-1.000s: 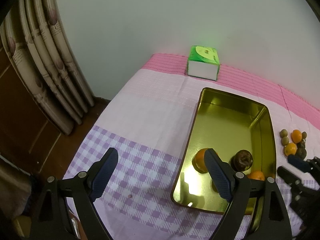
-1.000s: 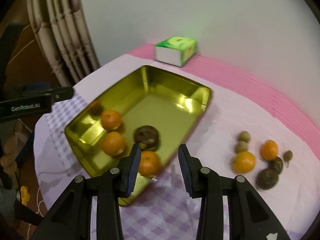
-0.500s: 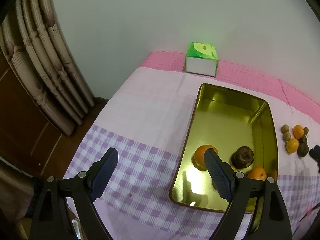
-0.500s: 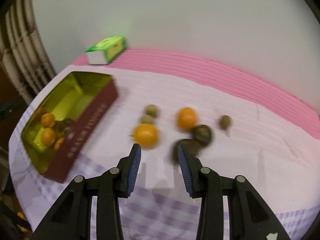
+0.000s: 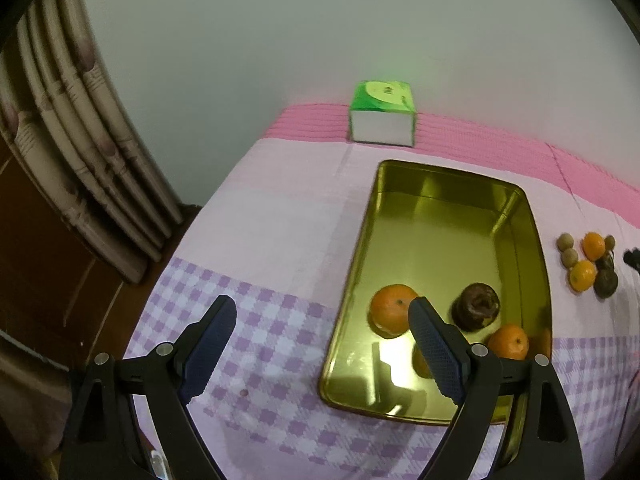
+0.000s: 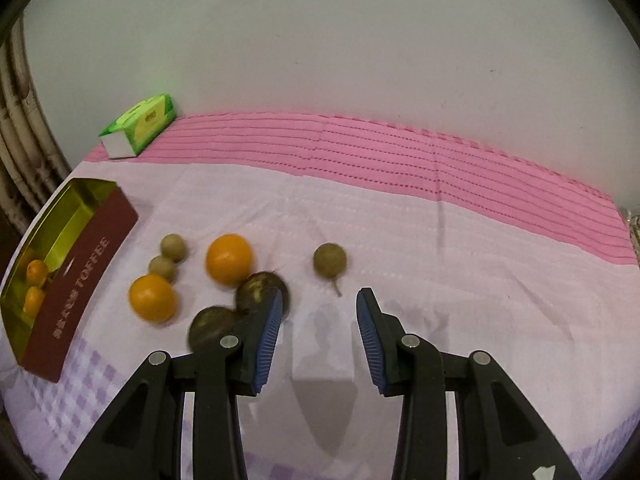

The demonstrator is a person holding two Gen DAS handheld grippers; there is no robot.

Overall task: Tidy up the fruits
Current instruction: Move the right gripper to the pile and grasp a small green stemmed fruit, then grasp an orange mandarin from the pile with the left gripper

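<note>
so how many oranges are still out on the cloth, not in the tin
2. One orange lies farther back, touching a dark fruit; the other orange lies nearer the tin, in front of two small green-brown fruits. None looks hidden, though the right gripper covers some cloth.

shiny gold metal tin [image 5: 516, 216], mirror-glossy inside; soft matt woven tablecloth [image 6: 400, 208]; oranges [image 6: 229, 259] look smooth-skinned, gripper pads [image 6: 267, 340] ribbed blue rubber

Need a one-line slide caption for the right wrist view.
Open right claw hovers over loose fruit on the pink cloth, beside two dark passion fruits, with the gold tin at left.
</note>
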